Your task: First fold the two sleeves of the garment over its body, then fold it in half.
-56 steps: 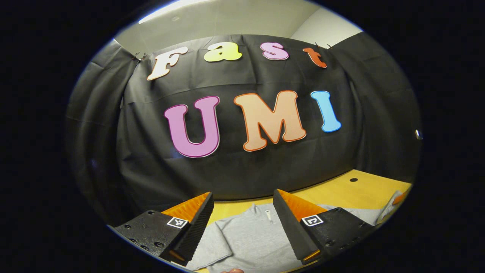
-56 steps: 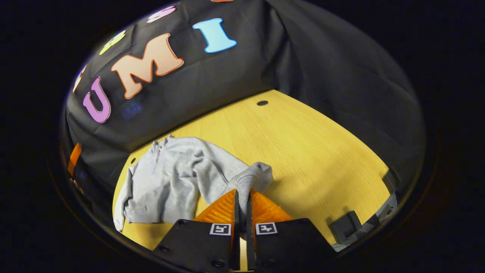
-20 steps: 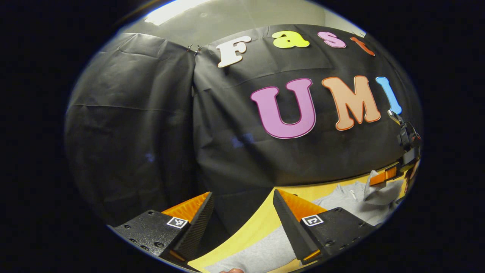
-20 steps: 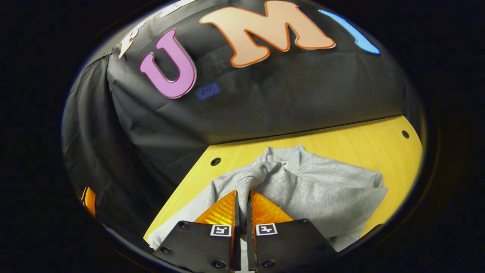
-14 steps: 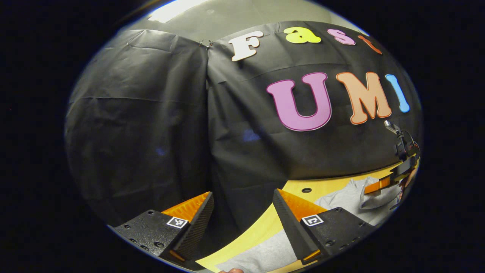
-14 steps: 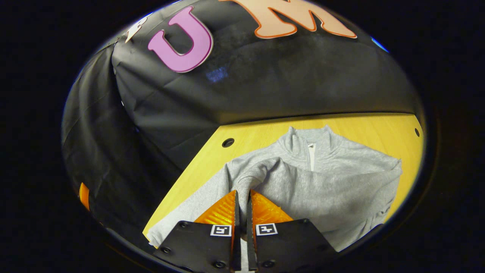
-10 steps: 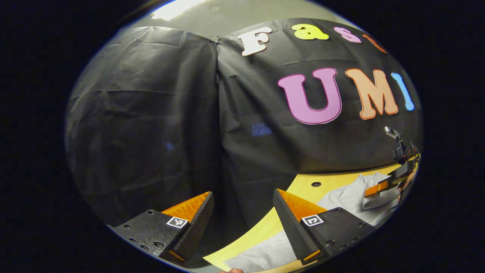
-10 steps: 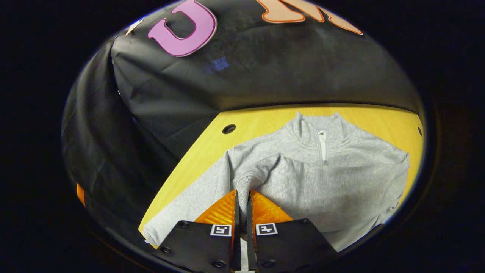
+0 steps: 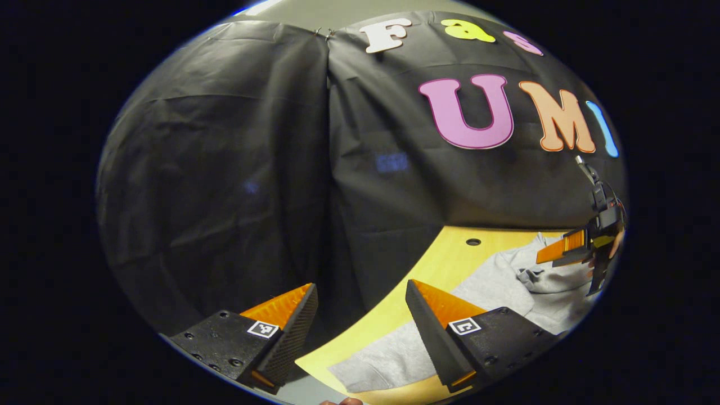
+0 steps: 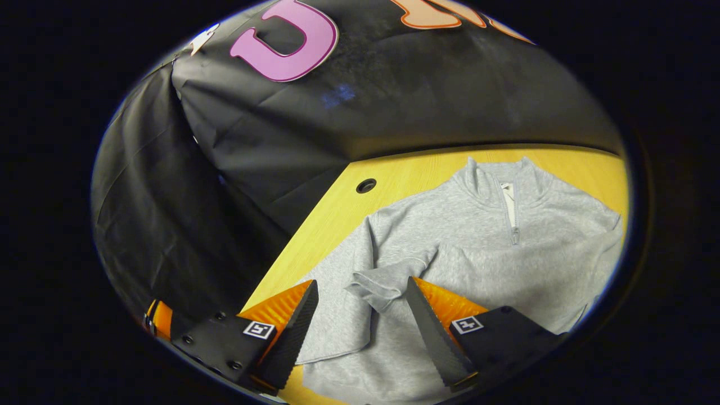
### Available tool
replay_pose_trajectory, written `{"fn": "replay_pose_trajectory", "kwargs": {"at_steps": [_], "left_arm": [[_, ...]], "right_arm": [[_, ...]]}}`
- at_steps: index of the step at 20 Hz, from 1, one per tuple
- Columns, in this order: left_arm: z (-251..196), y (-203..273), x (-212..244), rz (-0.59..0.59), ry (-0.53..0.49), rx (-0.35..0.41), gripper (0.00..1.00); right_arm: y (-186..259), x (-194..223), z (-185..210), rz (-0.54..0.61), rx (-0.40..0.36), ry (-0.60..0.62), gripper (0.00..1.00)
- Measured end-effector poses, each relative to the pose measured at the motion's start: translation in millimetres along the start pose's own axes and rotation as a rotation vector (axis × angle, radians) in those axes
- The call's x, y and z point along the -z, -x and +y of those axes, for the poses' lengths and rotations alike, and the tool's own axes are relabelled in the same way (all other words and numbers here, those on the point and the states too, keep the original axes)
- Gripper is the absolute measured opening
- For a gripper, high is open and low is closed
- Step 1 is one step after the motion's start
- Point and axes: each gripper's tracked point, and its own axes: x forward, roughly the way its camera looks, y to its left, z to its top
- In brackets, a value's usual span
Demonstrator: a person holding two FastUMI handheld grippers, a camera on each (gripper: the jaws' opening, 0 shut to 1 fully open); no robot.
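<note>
Sweatshirt [image 10: 478, 247] lies flat on table [image 10: 337, 219], one cuff [image 10: 382, 287] folded over its body. Right gripper [image 10: 360, 315] hangs wide open above cuff; left gripper [image 9: 360, 320] wide open, empty, near other sleeve [image 9: 388, 354]. Risk: snagging cuff while retreating undoes fold.

Garment [image 10: 478, 247] flat on table [image 10: 332, 219], collar at 12 o'clock toward booth wall [image 10: 394, 107]. One sleeve [image 10: 388, 281] folded across body. Table hole [image 10: 365, 185] at garment's 10 o'clock.

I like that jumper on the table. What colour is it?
The jumper is plain light grey, with a short zip at the collar. The right gripper view shows it best.
</note>
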Motion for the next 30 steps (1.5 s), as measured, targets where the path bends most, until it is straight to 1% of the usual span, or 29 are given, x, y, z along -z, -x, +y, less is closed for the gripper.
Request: {"fn": "replay_pose_trajectory", "kwargs": {"at_steps": [1,5,6,7,8,9,10,11,18,19,20,21,22,23,24,25,27,29,30], "left_arm": [[-2.1,-1.8,13.9,0.036,0.012,0.006,0.93],[-3.0,-8.4,74.7,0.203,0.048,0.008,0.94],[-2.5,-9.4,87.0,0.235,0.065,0.009,0.94],[-3.7,-8.6,98.0,0.273,0.087,0.008,0.94],[-5.0,-8.4,107.8,0.305,0.112,0.009,0.94],[-3.9,-6.8,117.2,0.337,0.131,0.003,0.94],[-3.9,-6.7,125.6,0.361,0.148,0.001,0.94],[-2.7,-6.7,134.8,0.384,0.162,-0.003,0.94],[-3.7,-10.4,166.8,0.476,0.196,-0.022,0.95],[-4.6,-11.2,173.2,0.500,0.204,-0.027,0.95],[-5.2,-7.8,181.4,0.551,0.214,-0.038,0.95],[-4.5,-8.1,181.7,0.549,0.198,-0.044,0.96],[-5.9,-12.5,182.1,0.546,0.166,-0.033,0.97],[-10.8,-7.2,182.3,0.580,0.141,-0.012,0.94],[-12.5,-9.8,179.6,0.573,0.122,0.008,0.93],[-14.7,-12.0,178.2,0.595,0.115,0.036,0.84],[-27.8,-16.0,175.6,0.610,0.098,0.084,0.60],[-32.7,-16.9,173.8,0.613,0.076,0.102,0.24],[-33.8,-18.4,173.0,0.609,0.069,0.100,0.15]], "right_arm": [[4.9,-2.5,-1.6,-0.010,0.002,-0.004,0.98],[24.7,-11.7,-10.8,-0.040,0.015,-0.005,0.98],[29.2,-13.8,-14.0,-0.047,0.020,0.002,0.94],[34.1,-13.8,-18.0,-0.051,0.026,0.009,0.98],[38.6,-14.5,-22.4,-0.055,0.035,0.016,0.98],[42.2,-14.8,-26.0,-0.059,0.040,0.020,0.94],[46.4,-14.9,-29.5,-0.060,0.048,0.021,0.98],[50.7,-14.6,-33.2,-0.061,0.054,0.022,0.98],[77.1,-20.9,-58.0,-0.085,0.095,0.022,0.98],[80.5,-21.5,-59.9,-0.089,0.099,0.022,0.98],[83.7,-21.2,-62.8,-0.089,0.104,0.025,0.98],[86.4,-21.1,-65.2,-0.090,0.109,0.032,0.98],[89.1,-19.9,-66.4,-0.090,0.111,0.044,0.98],[91.7,-18.9,-67.4,-0.088,0.111,0.056,0.98],[93.9,-17.5,-68.5,-0.088,0.116,0.066,0.98],[96.3,-15.6,-71.0,-0.089,0.124,0.077,0.98],[100.1,-14.0,-73.5,-0.100,0.136,0.093,0.98],[103.8,-6.3,-75.3,-0.086,0.139,0.109,0.98],[105.9,-3.7,-77.3,-0.079,0.142,0.120,0.98]]}}
